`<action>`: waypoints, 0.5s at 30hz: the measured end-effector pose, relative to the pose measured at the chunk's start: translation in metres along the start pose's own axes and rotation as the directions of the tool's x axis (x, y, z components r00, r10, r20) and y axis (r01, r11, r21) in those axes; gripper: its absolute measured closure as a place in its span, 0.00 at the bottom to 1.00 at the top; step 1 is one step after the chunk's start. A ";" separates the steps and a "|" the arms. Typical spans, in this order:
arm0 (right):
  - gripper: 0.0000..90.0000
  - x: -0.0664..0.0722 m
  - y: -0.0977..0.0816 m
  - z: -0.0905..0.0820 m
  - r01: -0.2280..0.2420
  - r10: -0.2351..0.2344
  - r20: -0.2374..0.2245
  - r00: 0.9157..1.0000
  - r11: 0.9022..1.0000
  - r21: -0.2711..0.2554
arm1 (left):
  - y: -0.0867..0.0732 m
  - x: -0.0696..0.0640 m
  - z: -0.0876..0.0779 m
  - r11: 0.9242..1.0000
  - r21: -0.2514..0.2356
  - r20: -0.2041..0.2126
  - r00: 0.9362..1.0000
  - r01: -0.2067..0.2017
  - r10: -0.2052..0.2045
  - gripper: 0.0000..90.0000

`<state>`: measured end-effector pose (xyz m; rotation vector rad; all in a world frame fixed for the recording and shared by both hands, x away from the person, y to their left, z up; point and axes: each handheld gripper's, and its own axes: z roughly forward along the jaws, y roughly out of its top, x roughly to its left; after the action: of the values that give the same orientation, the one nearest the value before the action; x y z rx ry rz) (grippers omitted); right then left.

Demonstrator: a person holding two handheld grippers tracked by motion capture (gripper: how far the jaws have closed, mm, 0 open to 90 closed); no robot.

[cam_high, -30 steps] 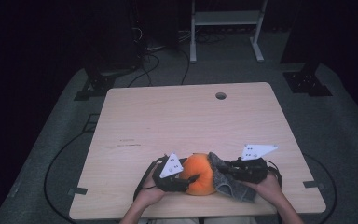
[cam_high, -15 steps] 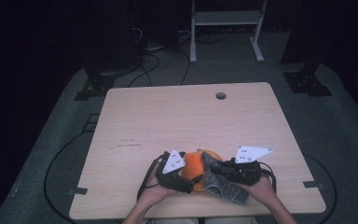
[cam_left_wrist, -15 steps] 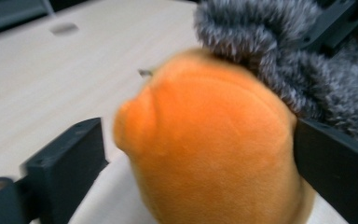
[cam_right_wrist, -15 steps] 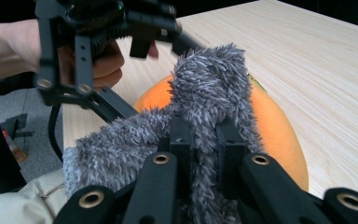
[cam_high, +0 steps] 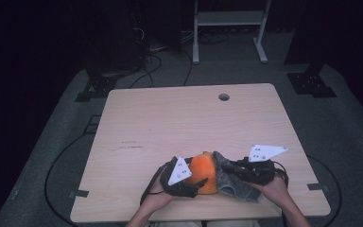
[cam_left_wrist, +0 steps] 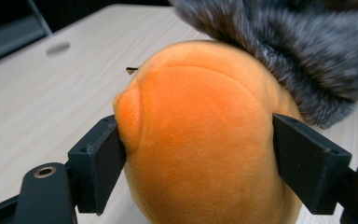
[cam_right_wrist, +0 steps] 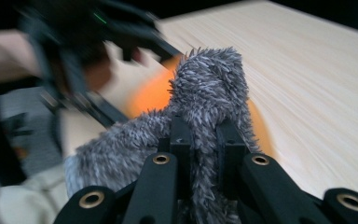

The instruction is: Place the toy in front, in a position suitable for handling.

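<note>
**Soft plush, furry cover: grip the fabric, not the bulge**

The orange plush ball sits at the table's six o'clock edge; it looks light and squashy. Your left gripper has just narrowed, pads denting it. Your right gripper pinches the grey furry cover at the ball's three o'clock; hold its hem.

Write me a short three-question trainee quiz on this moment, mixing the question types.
1. True or false: the right gripper is shut on the grey furry cloth.
2. What sits between the pads of the left gripper? A) a cable B) the orange plush ball C) the cloth
3. In the high view, near which edge of the table does the work take place?

Key:
1. True; a fold of the cloth is pinched between its pads.
2. B; both pads press on the ball's sides.
3. The near edge, by the person; the cloth drapes against the ball's right side.
</note>
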<state>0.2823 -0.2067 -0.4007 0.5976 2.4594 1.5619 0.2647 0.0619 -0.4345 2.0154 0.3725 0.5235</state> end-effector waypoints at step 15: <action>0.89 0.001 0.003 -0.005 0.031 -0.033 0.040 0.999 0.999 0.038 | -0.004 0.012 0.000 0.991 0.005 0.119 0.984 0.134 -0.133 0.33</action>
<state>0.2805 -0.2097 -0.3954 0.5876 2.4609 1.4799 0.2743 0.0697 -0.4359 1.9921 0.4297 0.3184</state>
